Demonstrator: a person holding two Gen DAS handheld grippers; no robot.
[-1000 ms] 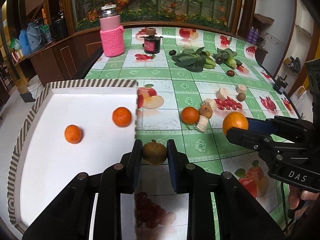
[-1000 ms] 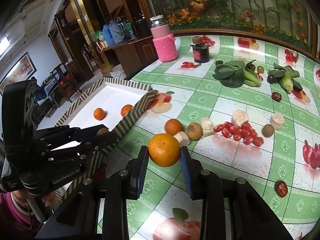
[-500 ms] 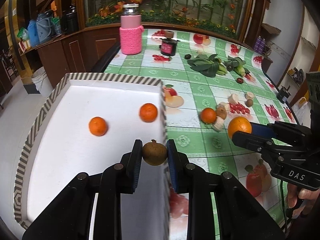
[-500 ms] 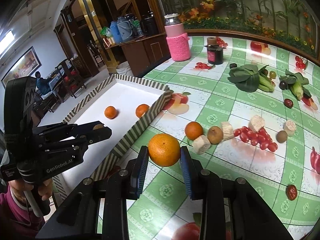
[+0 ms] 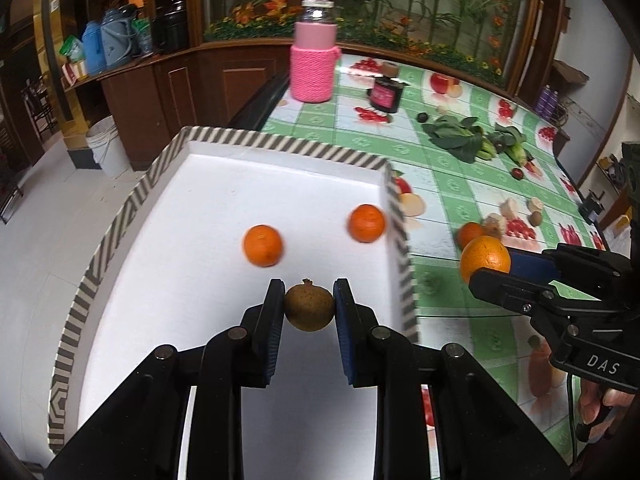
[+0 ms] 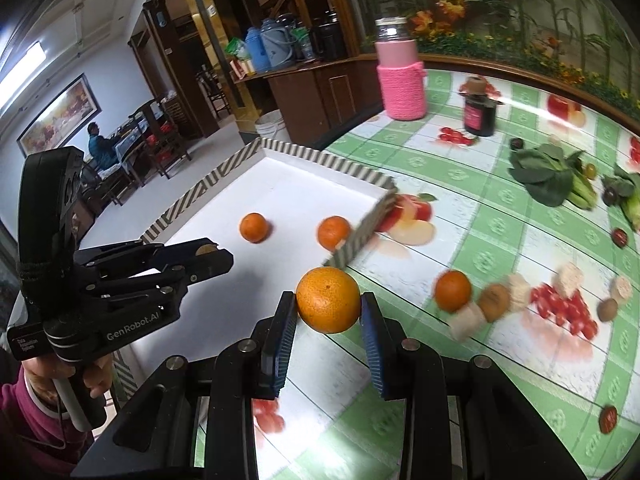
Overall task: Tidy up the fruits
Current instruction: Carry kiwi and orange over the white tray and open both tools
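My left gripper [image 5: 309,307] is shut on a brown round fruit [image 5: 309,307] and holds it above the white tray [image 5: 280,146] with the striped rim. Two small oranges [image 5: 263,245] [image 5: 366,223] lie in the tray. My right gripper [image 6: 328,307] is shut on a large orange [image 6: 328,300] and holds it above the green tablecloth, just right of the tray's near corner; it also shows in the left wrist view [image 5: 485,260]. A small orange [image 6: 453,290], a brown fruit [image 6: 495,301] and another [image 6: 607,309] lie on the table.
A pink knitted jar [image 5: 313,68] and a dark jar [image 5: 386,95] stand at the back. Leafy greens [image 5: 460,136] and small dark fruits lie at the far right. Pale cut chunks [image 6: 463,321] lie among the loose fruits. The table edge runs along the tray's left side.
My left gripper has moved left with the brown fruit, from over the tray's right rim to over the tray floor. My right gripper has moved toward the tray with the large orange.
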